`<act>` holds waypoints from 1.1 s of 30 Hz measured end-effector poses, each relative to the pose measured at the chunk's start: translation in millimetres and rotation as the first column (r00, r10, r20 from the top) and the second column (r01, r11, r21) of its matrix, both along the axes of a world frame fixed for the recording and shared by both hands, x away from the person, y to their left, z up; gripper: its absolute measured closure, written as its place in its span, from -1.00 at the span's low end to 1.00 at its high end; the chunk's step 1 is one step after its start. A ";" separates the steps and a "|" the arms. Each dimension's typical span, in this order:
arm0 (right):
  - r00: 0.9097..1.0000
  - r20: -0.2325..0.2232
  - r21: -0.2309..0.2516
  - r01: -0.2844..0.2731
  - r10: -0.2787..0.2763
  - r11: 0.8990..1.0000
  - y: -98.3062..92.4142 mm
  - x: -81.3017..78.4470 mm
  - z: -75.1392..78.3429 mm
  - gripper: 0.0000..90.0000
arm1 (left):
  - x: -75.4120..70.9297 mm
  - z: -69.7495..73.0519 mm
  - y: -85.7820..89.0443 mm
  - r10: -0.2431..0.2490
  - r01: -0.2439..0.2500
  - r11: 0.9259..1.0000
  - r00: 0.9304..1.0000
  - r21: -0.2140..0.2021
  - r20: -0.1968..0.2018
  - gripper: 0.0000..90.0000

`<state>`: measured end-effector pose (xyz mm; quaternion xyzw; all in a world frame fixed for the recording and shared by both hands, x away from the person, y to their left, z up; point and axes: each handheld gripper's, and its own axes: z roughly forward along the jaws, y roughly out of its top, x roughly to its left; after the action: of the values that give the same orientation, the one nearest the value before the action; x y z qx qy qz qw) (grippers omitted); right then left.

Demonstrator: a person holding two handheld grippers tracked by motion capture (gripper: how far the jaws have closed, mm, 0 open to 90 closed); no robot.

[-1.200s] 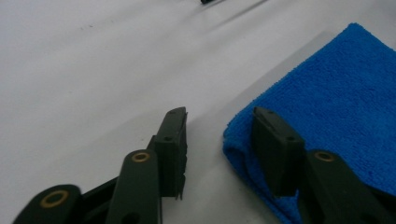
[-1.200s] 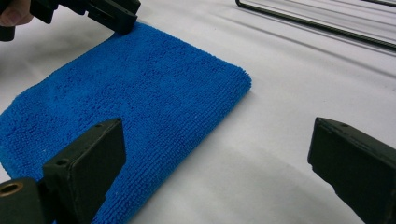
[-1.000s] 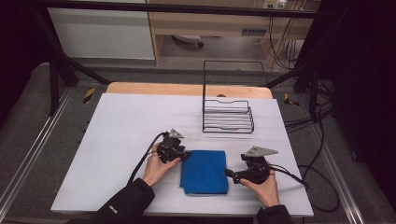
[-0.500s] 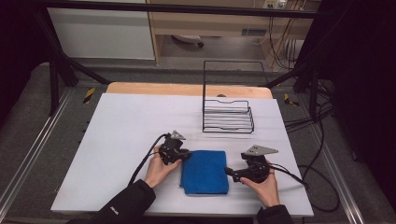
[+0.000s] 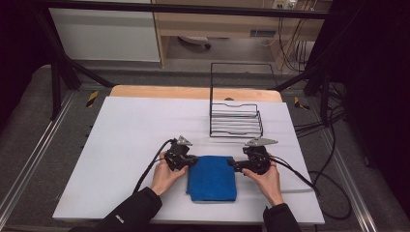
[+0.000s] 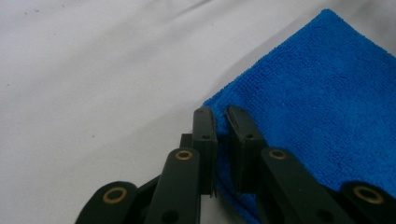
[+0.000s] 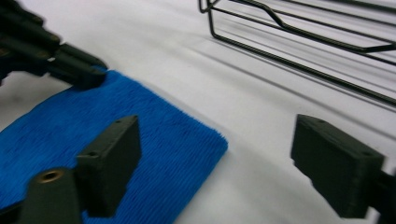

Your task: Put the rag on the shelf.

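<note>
A folded blue cloth point(image 5: 212, 178) lies on the white table cover point(image 5: 135, 130) near the front edge. My left gripper point(image 5: 192, 161) is at the cloth's far left corner. In the left gripper view its jaws point(image 6: 220, 114) have just been closing and now pinch the edge of the cloth point(image 6: 317, 93). My right gripper point(image 5: 232, 165) is at the far right corner. Its jaws point(image 7: 219, 140) stand wide apart and have just been closing a little. The corner of the cloth point(image 7: 154, 126) lies between them, untouched. The left gripper point(image 7: 88, 74) shows across the cloth.
A black wire rack point(image 5: 236, 118) stands behind the cloth, right of centre, close beyond the right gripper point(image 7: 299, 42). Cables trail from both grippers over the table. Bare white cover stretches to the left and far side.
The left jaws have closed onto the cloth's far left corner. The right gripper has moved away from the person, up to the cloth's far right corner. The cloth has not shifted.
</note>
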<state>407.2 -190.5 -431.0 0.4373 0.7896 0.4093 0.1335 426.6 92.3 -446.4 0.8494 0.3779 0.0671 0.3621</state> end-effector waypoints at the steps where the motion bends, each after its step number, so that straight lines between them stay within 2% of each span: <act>1: 1.000 -0.018 0.007 0.009 -0.009 1.000 1.3 4.1 -1.9 -0.54 | 0.0 -0.1 0.1 -0.001 0.001 1.000 1.000 0.000 0.000 0.82; 2: 1.000 -0.026 0.007 0.009 -0.009 1.000 2.1 7.5 -4.2 -0.46 | 0.1 -0.2 0.2 -0.001 0.001 1.000 1.000 -0.001 0.000 0.82; 6: 0.999 -0.049 -0.042 0.009 -0.011 0.999 5.4 12.3 -13.0 -0.19 | -0.1 -0.4 0.1 -0.004 0.004 1.000 1.000 -0.005 -0.005 0.81; 9: 0.998 -0.055 -0.024 0.013 -0.014 1.000 7.5 12.6 -15.9 0.02 | -0.1 -0.6 0.1 -0.009 0.009 1.000 1.000 -0.003 0.001 0.81; 10: 0.997 -0.070 -0.016 0.015 -0.016 1.000 8.8 12.2 -16.7 0.08 | -0.1 -0.6 0.1 -0.011 0.011 1.000 1.000 -0.002 0.002 0.81; 16: 0.995 -0.094 -0.018 0.028 -0.030 0.999 11.3 10.6 -20.6 0.33 | -0.7 -0.9 -0.7 -0.010 0.010 1.000 1.000 -0.003 0.008 0.81; 23: 0.986 -0.166 0.030 0.020 -0.015 0.999 12.5 9.2 -20.0 0.74 | 0.4 -1.1 0.8 -0.011 0.011 1.000 1.000 -0.012 0.000 0.81; 29: 0.983 -0.182 0.048 0.021 -0.012 0.999 12.0 9.0 -18.5 0.85 | 2.3 -1.8 4.2 -0.009 0.009 0.999 1.000 -0.039 -0.015 0.84; 33: 0.987 -0.161 0.062 0.018 -0.008 0.998 10.4 7.6 -15.1 0.86 | 4.2 -0.7 9.3 -0.001 -0.003 0.997 0.999 -0.076 -0.044 0.89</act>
<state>414.8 -180.1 -446.1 0.4780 0.7814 0.3969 0.0583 430.8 101.6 -447.1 0.8361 0.3884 0.0341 0.3859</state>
